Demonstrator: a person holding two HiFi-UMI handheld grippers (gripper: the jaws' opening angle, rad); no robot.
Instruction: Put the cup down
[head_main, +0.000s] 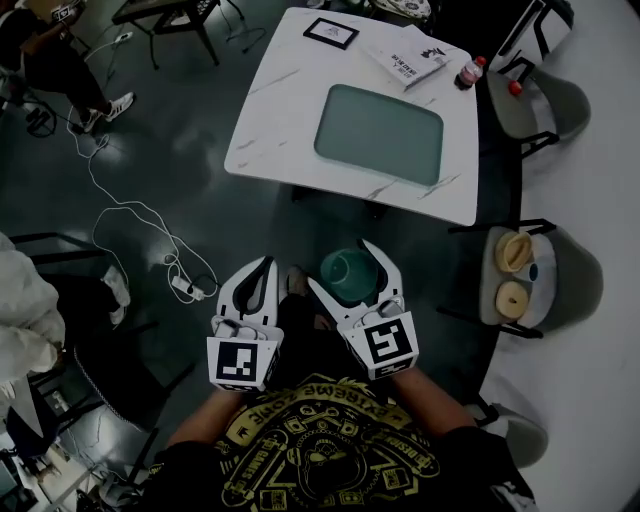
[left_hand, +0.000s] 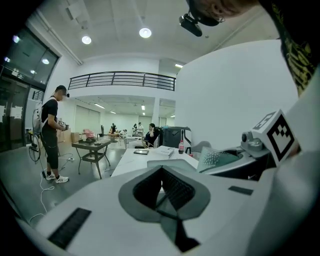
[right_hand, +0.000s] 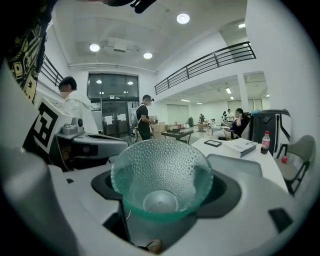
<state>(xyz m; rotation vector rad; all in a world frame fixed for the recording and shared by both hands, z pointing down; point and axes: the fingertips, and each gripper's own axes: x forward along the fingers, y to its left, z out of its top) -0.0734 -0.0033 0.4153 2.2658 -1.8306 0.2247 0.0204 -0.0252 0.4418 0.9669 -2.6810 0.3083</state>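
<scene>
A green dimpled glass cup (head_main: 350, 274) sits between the jaws of my right gripper (head_main: 341, 264), which is shut on it, held low in front of my body. In the right gripper view the cup (right_hand: 160, 176) opens toward the camera and is empty, with the right gripper (right_hand: 161, 196) closed round its base. My left gripper (head_main: 264, 264) hangs just to the left, jaws together and holding nothing. Its shut jaws fill the left gripper view (left_hand: 163, 194), where the cup (left_hand: 216, 159) shows at the right.
A white marble table (head_main: 281, 108) stands ahead and carries a green tray (head_main: 380, 133), a book (head_main: 408, 58), a framed picture (head_main: 331, 33) and a bottle (head_main: 468, 72). Chairs (head_main: 545, 275) stand at the right. Cables (head_main: 140, 225) lie on the floor at the left. A person (head_main: 50, 60) stands at the far left.
</scene>
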